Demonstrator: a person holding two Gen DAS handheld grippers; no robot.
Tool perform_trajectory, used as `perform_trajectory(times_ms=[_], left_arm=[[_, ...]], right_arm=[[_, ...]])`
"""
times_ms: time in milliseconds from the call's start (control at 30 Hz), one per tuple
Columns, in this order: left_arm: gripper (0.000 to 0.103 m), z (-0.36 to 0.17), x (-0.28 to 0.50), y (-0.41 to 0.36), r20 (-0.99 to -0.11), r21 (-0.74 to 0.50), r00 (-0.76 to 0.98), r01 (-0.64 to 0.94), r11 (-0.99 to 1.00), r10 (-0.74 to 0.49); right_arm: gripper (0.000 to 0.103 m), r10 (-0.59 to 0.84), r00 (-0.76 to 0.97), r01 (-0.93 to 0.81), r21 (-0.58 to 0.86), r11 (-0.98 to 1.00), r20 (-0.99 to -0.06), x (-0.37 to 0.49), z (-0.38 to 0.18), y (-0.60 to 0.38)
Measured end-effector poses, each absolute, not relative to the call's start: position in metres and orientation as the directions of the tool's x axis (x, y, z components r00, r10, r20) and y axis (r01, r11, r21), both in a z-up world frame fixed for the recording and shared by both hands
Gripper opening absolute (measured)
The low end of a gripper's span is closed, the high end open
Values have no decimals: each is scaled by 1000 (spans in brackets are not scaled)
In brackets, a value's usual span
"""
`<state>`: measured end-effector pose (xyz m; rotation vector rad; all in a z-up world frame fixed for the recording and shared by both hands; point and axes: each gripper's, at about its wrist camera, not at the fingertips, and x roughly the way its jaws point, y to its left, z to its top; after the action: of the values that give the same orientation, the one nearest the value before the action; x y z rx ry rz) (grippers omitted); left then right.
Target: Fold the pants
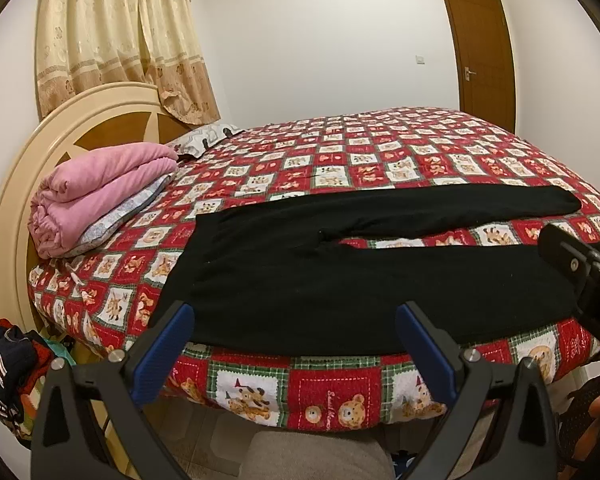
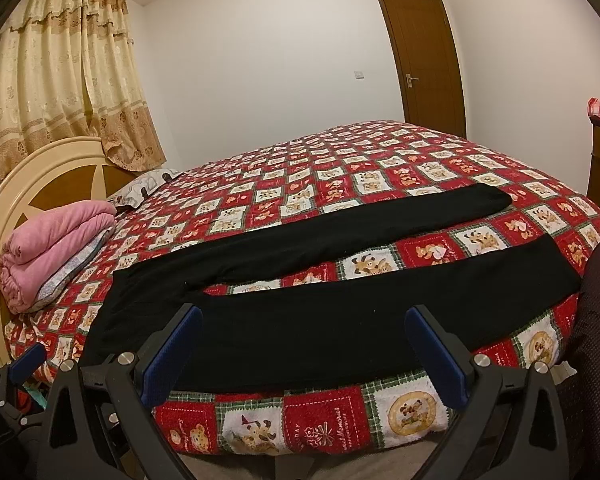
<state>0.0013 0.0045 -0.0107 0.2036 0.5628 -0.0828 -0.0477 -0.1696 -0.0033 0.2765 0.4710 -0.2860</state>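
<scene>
At the bottom of the left wrist view, the left hand-held gripper [image 1: 294, 344] stands with its jaws spread wide and nothing between them, its blue-padded fingers [image 1: 178, 344] framing the near edge of the bed [image 1: 300, 396]. The right hand-held gripper [image 2: 302, 346] fills the bottom of the right wrist view in the same way, spread wide and holding nothing. Part of it also shows at the right edge of the left wrist view.

Just beyond the fingertips of both lie the black pants [image 1: 300, 276], spread flat on the red checked bedspread [image 1: 380, 148] with its teddy-bear squares. In the left wrist view the waist end sits at lower left, just past the left finger, and the two legs run toward the right of the frame, parted by a strip of bedspread. In the right wrist view the pants [image 2: 320, 320] cross the middle of the frame, with the nearer leg directly ahead of the open jaws and the farther leg [image 2: 380, 216] reaching toward the upper right. Neither gripper touches the cloth.

Farther back at the left, a folded pink blanket [image 1: 100, 196] rests on a pillow against the cream and brown headboard [image 1: 60, 128]. Behind that hangs a beige curtain [image 1: 112, 36], and in the upper right stands a brown door [image 1: 484, 52] in the white wall.
</scene>
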Motion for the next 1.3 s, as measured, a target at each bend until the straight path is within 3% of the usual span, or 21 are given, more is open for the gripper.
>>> perform_trajectory(times_ms=[1300], left_arm=[[103,-16,10,2,-587,158,809,147,976,-27]], right_arm=[[102,-194,837,343,215,914,-511,-43,-12,-174]])
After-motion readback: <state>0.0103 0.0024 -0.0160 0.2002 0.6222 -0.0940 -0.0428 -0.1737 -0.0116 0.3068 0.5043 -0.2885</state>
